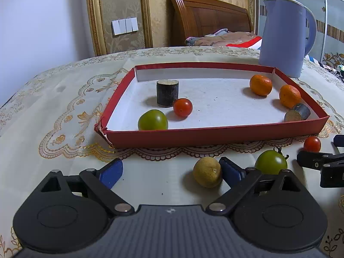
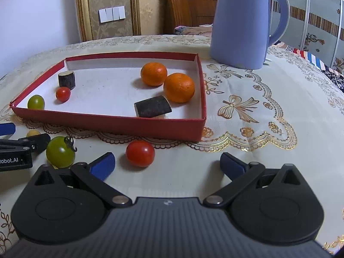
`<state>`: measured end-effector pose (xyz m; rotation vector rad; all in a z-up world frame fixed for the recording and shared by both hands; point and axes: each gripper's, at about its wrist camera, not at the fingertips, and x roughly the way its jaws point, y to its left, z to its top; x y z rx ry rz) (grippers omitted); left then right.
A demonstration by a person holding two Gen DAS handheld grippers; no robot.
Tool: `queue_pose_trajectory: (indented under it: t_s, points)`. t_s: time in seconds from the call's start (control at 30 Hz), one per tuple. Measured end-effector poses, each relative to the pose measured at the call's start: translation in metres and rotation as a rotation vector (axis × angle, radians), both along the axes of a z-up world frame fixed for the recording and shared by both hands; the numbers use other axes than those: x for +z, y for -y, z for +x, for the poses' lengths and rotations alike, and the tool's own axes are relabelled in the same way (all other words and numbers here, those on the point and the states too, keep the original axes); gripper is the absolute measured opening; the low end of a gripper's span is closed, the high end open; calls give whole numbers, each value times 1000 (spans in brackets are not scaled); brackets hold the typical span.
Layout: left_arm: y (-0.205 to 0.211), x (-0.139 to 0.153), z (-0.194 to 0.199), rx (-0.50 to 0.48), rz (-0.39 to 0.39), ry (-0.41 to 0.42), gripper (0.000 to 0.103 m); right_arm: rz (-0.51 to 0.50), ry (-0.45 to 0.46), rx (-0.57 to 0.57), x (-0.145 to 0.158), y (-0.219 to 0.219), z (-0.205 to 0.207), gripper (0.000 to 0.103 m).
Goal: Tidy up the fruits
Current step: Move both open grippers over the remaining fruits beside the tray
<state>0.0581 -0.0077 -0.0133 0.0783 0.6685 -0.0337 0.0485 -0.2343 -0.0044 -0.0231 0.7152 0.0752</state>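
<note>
Left wrist view shows the left gripper [image 1: 171, 172] spread wide and holding nothing, low over the table [image 1: 53, 111]. A yellowish fruit [image 1: 207, 172] sits on the cloth at about one o'clock from the midpoint between the fingers, just inside the right-hand blue pad and seemingly touching it. It is nearly round, so no long axis matters for the grasp. The left gripper is the nearer one to it; my judgement is that a small shift rightward would centre the fruit before closing.

Beyond it, at two o'clock, lie a green tomato [image 1: 271, 162] with a stem and a red tomato [image 1: 312, 144], both outside the red tray [image 1: 215, 136]. The right wrist view has the right gripper [image 2: 167, 164] likewise released and empty, with the red tomato at about eleven o'clock, just ahead of the gap and nearer the left finger, so that hand is best placed for it.

Inside the tray are two oranges [image 1: 260, 85], a green and a red tomato, and two dark cylindrical blocks, one upright [image 1: 167, 93], one on its side.

The table wears a cream cloth with gold embroidery. A lavender kettle [image 1: 283, 36] stands at twelve o'clock beyond the tray; behind it, a wooden headboard [image 1: 206, 17] and patterned wallpaper.
</note>
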Motion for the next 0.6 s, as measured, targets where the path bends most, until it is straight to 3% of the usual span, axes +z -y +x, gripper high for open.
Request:
queue_pose_trajectory:
  t_s: [0.6]
  points:
    - [1,0,8,43,-30,-31,102,-1,6,-17,2,0,3,96]
